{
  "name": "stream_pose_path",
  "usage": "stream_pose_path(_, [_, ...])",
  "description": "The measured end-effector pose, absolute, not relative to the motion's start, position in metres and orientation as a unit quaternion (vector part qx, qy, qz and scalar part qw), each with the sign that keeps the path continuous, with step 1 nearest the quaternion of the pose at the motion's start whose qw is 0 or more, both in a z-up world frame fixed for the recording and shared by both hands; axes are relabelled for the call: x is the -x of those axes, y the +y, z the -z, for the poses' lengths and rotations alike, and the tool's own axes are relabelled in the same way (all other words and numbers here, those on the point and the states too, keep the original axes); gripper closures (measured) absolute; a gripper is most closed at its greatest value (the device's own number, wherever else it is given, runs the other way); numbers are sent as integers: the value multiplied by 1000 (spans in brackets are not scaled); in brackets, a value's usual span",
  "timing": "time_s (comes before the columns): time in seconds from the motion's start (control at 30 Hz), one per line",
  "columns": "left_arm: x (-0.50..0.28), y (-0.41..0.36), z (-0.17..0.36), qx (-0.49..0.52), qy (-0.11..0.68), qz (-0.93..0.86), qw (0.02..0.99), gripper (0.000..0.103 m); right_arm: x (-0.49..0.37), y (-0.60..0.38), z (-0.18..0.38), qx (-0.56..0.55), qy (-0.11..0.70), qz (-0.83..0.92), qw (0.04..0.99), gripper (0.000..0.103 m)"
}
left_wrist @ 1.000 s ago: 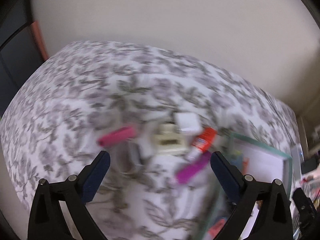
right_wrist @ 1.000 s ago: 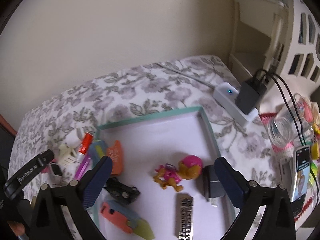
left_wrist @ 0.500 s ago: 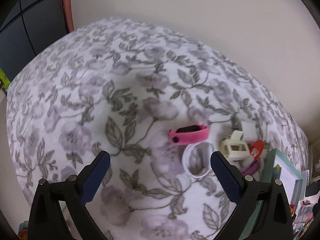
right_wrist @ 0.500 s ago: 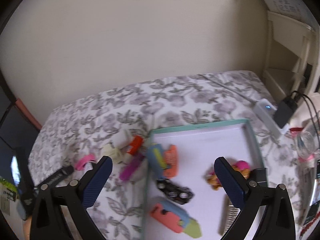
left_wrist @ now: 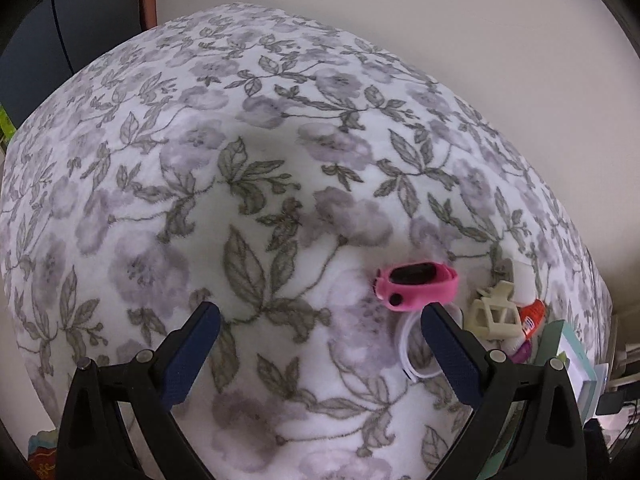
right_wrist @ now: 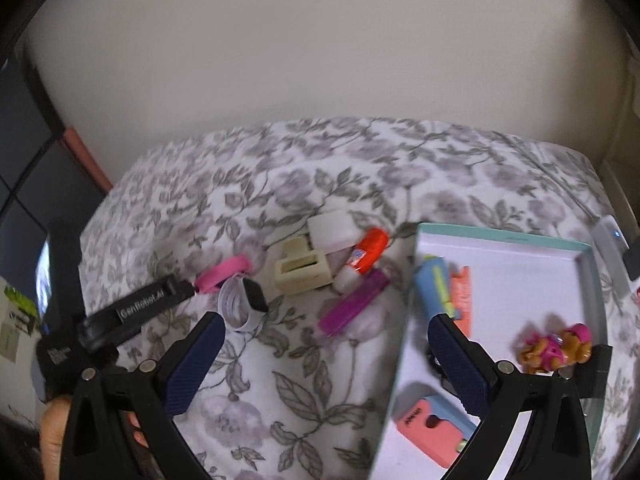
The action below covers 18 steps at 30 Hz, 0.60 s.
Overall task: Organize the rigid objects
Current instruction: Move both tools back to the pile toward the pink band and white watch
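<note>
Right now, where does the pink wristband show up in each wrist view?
Left wrist view: the pink wristband lies right of centre on the flowered blanket, just above the right finger of the left hand-held gripper.
Right wrist view: it sits left of centre, at the tip of the left hand-held gripper.
Shared landmark: the cream hair clip beside it.

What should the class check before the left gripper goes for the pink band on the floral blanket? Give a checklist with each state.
1. Left gripper jaws open, empty: ok.
2. Pink band in view, unobstructed: ok.
3. Band centred between jaws: not ok, it lies toward the right one.
4. White ring apart from band: cannot tell.
5. Tray has bare floor: ok.
6. Right gripper clear of band: ok.
</note>
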<state>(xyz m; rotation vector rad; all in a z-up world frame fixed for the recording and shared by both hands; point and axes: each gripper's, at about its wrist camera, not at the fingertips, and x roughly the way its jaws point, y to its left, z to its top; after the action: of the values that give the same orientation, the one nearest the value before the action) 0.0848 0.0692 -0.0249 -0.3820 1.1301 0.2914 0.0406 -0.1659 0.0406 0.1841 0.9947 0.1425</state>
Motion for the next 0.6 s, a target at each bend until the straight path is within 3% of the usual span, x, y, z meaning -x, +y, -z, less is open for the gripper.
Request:
stream_pose_path(0.5, [-120,82,32,217,535,-74,813,3,-76,-93,20,-31,519,-110,847,10])
stream_pose_path(0.6, [-128,74,29,178,536,-62,823,3,-81,-88,29,-34,523,-115,844,12])
